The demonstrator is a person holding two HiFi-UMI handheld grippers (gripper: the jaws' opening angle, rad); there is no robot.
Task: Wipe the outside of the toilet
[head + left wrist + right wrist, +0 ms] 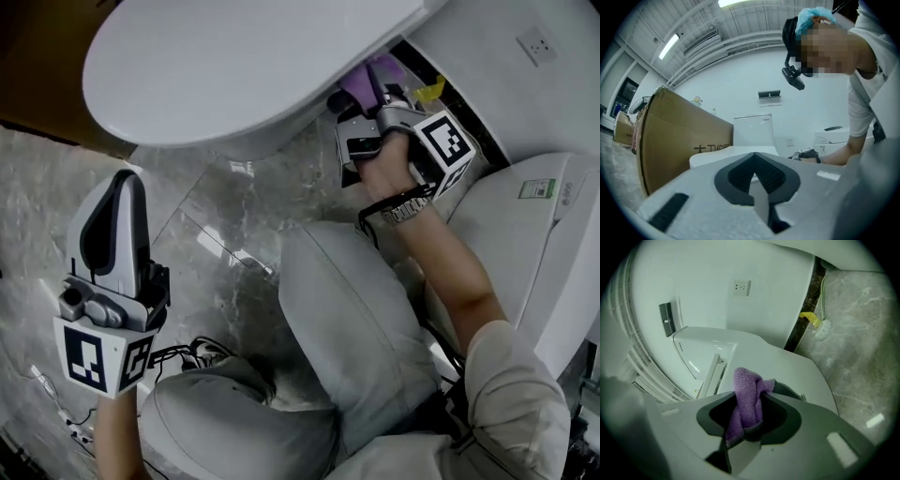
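The white toilet's closed lid (pixel 234 66) fills the top of the head view. My right gripper (pixel 380 89) reaches under the lid's rear right edge, by the toilet's side. It is shut on a purple cloth (pixel 358 84). In the right gripper view the cloth (pixel 747 397) bunches up between the jaws, in front of the lid (pixel 797 371) and the tank (pixel 703 352). My left gripper (pixel 112 220) hangs over the marble floor at the lower left, well clear of the toilet. It is shut with nothing in it. The left gripper view shows the tank (pixel 752 131) far ahead.
A second white toilet (pixel 534 234) stands at the right, close to my right arm. A brown cardboard box (pixel 675 140) sits left of the toilet. A yellow-handled brush (pixel 820 326) leans at the wall base. Cables (pixel 187 354) lie on the floor near my knees.
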